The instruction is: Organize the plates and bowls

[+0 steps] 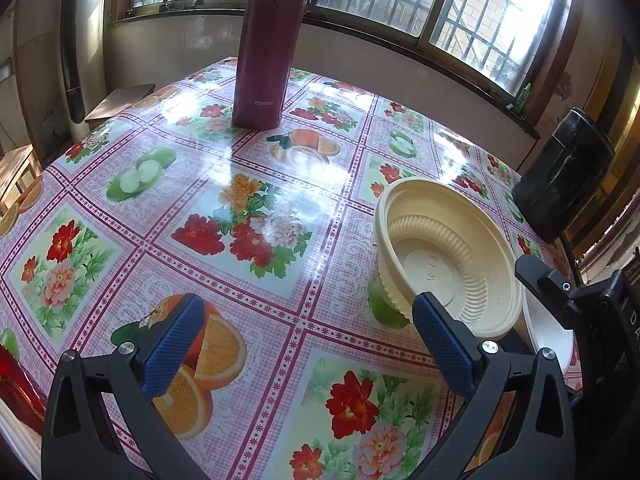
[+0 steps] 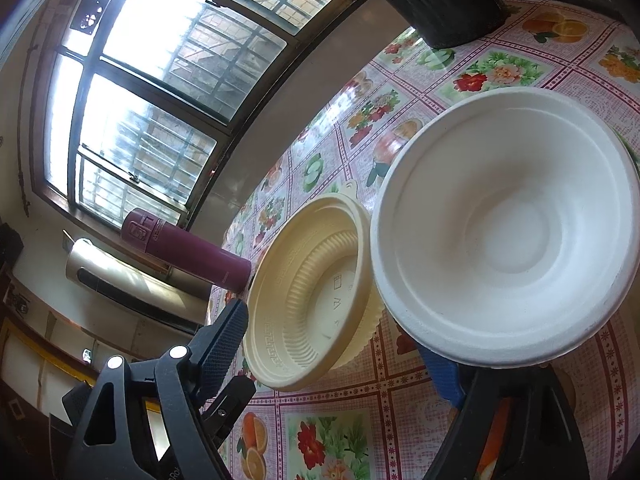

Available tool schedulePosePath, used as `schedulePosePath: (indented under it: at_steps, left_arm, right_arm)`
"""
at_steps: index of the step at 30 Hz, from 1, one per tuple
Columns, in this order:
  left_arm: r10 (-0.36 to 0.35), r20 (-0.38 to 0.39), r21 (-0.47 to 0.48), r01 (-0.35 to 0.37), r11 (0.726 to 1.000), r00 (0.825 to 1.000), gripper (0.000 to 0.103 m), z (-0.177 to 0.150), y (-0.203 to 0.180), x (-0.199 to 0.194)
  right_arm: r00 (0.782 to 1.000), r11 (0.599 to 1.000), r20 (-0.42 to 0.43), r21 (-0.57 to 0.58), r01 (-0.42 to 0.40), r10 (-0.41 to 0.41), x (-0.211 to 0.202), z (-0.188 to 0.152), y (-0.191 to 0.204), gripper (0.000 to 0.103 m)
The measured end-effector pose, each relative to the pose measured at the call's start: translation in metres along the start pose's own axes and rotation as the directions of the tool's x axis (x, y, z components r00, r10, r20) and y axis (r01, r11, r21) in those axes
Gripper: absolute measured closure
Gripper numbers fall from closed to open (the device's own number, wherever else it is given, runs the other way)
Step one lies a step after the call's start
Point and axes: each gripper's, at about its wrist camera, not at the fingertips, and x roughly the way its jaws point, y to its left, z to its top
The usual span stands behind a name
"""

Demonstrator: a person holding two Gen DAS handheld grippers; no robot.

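Note:
A cream ribbed plastic bowl (image 1: pixel 444 256) stands on the flowered tablecloth (image 1: pixel 248 216), just beyond my left gripper's right fingertip. My left gripper (image 1: pixel 308 320) is open and empty above the cloth. In the right wrist view the cream bowl (image 2: pixel 308 292) lies between the open fingers of my right gripper (image 2: pixel 340 336). A larger white bowl (image 2: pixel 508 224) sits over the right finger, its rim touching the cream bowl; whether it rests on the table or on the finger I cannot tell. A sliver of the white bowl (image 1: pixel 548 332) shows in the left wrist view.
A maroon thermos (image 1: pixel 272 48) stands at the far middle of the table, also seen in the right wrist view (image 2: pixel 188 248). A black cylindrical container (image 1: pixel 564 184) stands at the right edge. Windows and a wall lie behind the table. A wooden stool (image 1: pixel 120 100) stands at far left.

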Motion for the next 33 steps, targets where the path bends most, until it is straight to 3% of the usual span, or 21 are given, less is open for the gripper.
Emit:
schedulePosePath:
  at_steps: [9, 11, 13, 17, 19, 33]
  left_arm:
    - [0.01, -0.007, -0.007, -0.01, 1.0, 1.0, 0.0, 0.001, 0.003, 0.003]
    - [0.01, -0.005, -0.009, -0.01, 1.0, 1.0, 0.0, 0.001, 0.003, 0.003]
    - [0.011, -0.004, -0.011, -0.011, 1.0, 1.0, 0.0, 0.001, 0.003, 0.003]
    - [0.009, -0.006, -0.011, -0.01, 1.0, 1.0, 0.0, 0.001, 0.003, 0.003]
    - [0.008, -0.007, -0.008, -0.008, 1.0, 1.0, 0.0, 0.001, 0.002, 0.003]
    - [-0.012, 0.023, -0.018, 0.013, 1.0, 1.0, 0.0, 0.003, 0.004, -0.01]
  right_arm:
    - [0.995, 0.994, 0.018, -0.046, 0.099, -0.099, 0.014, 0.001, 0.008, 0.029]
    - [0.993, 0.992, 0.023, -0.041, 0.119, -0.118, 0.016, 0.001, 0.006, 0.039]
    - [0.988, 0.987, 0.022, -0.051, 0.152, -0.151, 0.02, 0.001, 0.003, 0.057]
    - [0.985, 0.985, 0.021, -0.031, 0.172, -0.171, 0.022, 0.0, -0.004, 0.071]
    - [0.982, 0.982, 0.041, -0.046, 0.186, -0.184, 0.019, 0.0, -0.003, 0.084]
    - [0.982, 0.98, 0.017, -0.058, 0.188, -0.187, 0.015, -0.004, 0.001, 0.091]
